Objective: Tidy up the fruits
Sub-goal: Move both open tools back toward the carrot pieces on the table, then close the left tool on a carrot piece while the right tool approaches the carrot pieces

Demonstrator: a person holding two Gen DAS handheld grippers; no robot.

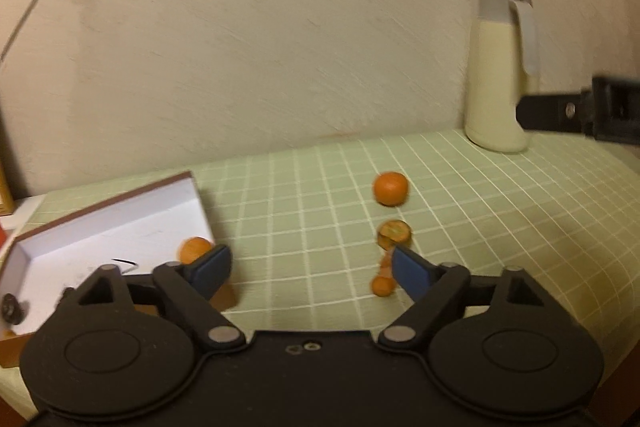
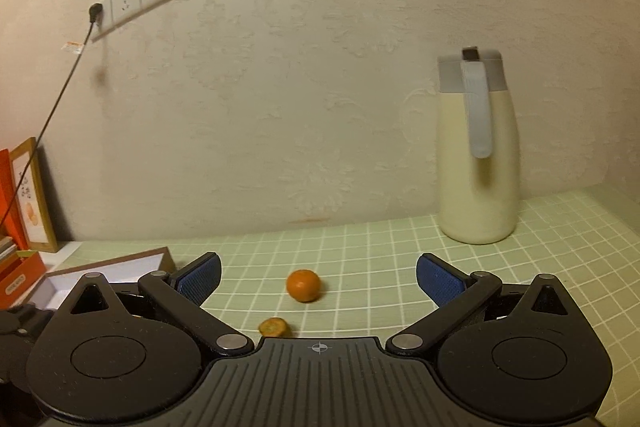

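Note:
Several mandarins lie on the green checked cloth (image 1: 320,187). A whole one (image 1: 391,189) sits farthest away, a brownish flattened one (image 1: 394,234) is nearer, and a small one (image 1: 383,285) lies just by my left gripper's right pad (image 1: 408,269). Another mandarin (image 1: 194,249) shows by the right wall of the white-lined box (image 1: 120,227), partly behind the left pad. My left gripper (image 1: 312,265) is open with only cloth between its jaws. My right gripper (image 2: 319,277) is open, with the whole mandarin (image 2: 303,285) on the cloth between its jaws, untouched, and the flattened one (image 2: 273,327) nearer.
A cream thermos jug (image 2: 476,155) with a grey lid stands at the back right against the wall. A black finger (image 1: 552,111) of the right gripper pokes in front of the jug (image 1: 498,79). A picture frame (image 2: 34,195) and an orange carton (image 2: 20,275) stand at the left; a cable (image 2: 52,99) hangs from the socket.

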